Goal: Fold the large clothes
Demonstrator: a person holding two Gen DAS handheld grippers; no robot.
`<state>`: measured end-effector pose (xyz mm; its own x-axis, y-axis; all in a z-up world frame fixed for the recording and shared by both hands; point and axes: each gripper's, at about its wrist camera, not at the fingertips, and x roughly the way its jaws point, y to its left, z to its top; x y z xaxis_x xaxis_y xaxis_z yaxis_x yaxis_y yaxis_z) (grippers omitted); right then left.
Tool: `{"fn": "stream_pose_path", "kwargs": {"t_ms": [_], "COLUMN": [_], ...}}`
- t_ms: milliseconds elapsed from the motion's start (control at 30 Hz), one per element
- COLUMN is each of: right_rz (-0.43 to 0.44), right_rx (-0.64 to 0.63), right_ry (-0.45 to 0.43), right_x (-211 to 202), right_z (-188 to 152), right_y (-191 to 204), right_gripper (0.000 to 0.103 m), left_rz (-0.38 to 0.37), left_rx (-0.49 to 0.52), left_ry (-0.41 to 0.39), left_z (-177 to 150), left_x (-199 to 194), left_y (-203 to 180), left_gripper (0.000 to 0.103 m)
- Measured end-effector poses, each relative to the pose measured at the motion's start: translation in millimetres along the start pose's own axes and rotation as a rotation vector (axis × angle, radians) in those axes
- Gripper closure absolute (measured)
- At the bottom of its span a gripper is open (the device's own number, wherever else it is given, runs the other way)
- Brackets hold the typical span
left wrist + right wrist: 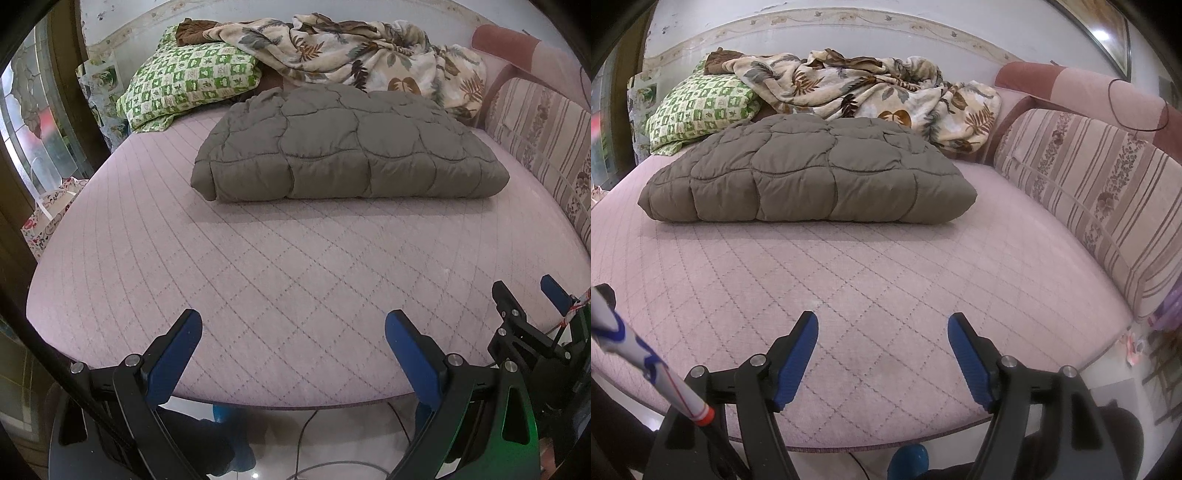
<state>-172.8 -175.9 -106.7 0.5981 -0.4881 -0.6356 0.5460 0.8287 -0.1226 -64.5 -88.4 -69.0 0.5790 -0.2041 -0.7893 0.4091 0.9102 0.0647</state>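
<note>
We see the grey quilted coat [809, 170] already folded at 12 o'clock; left gripper [293, 332] and right gripper [882, 332] both spread, empty; little seems left

Pink quilted bed [886, 280] fills view. Whitish wall [849, 40] at 12 o'clock (scuffed, floral border). Striped cushion [1089, 206] at 3 o'clock; patterned glass door [33, 122] at 9 o'clock; glossy floor [332, 443] at 6 o'clock.
</note>
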Motion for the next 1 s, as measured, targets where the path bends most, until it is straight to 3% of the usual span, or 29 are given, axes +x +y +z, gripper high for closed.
{"fn": "stream_pose_path", "kwargs": {"t_ms": [733, 1000], "right_rz": [-0.001, -0.030], "right_rx": [0.024, -0.052], "right_ry": [-0.003, -0.011], "right_x": [-7.2, -14.3], "right_z": [0.7, 16.6], "right_y": [-6.5, 2.3], "right_gripper": [0.024, 0.023], "left_rz": [-0.009, 0.003], "left_rx": [0.002, -0.021], "left_ry": [0.035, 0.017], "left_z": [-6.7, -8.9], "left_x": [-0.8, -5.6], "left_y": [-5.4, -2.8], "left_gripper": [0.004, 0.004]}}
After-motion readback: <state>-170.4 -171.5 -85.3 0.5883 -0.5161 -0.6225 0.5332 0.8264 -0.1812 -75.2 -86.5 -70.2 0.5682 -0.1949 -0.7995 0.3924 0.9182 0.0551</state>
